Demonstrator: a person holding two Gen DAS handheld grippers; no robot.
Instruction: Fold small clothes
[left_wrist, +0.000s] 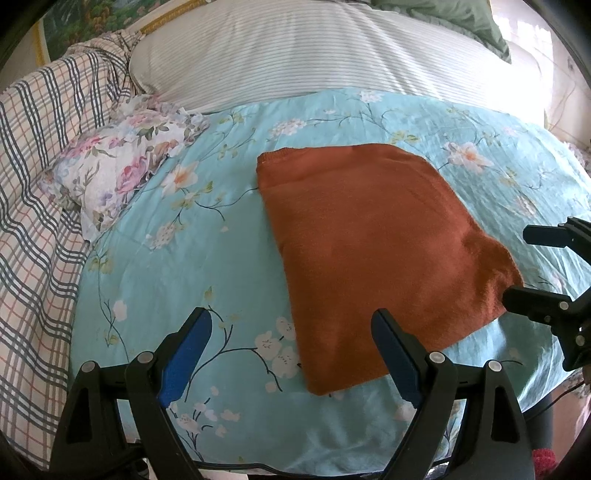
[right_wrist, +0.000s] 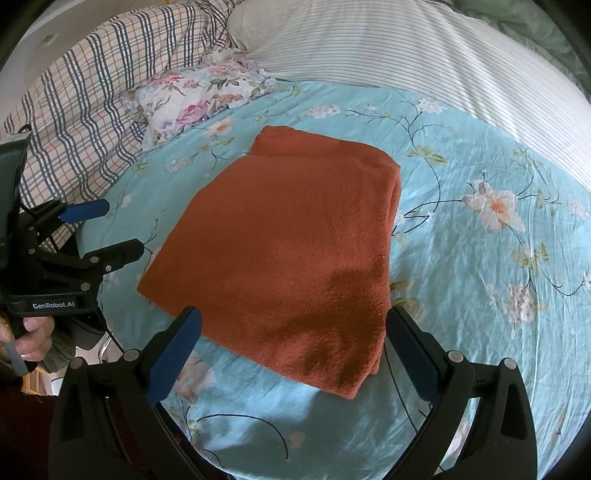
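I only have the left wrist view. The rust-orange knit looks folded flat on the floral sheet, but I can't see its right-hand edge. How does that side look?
Observer: In the right wrist view, the right edge of the rust-orange knit garment shows stacked layers, so it is folded over more than once.
Operator: Is my right gripper holding anything?
Observer: No. The right gripper is open, its fingers standing either side of the garment's near corner, nothing between them.
Operator: And the left, seen from there?
Observer: The left gripper is open too, off the garment's left edge, over the turquoise floral sheet.
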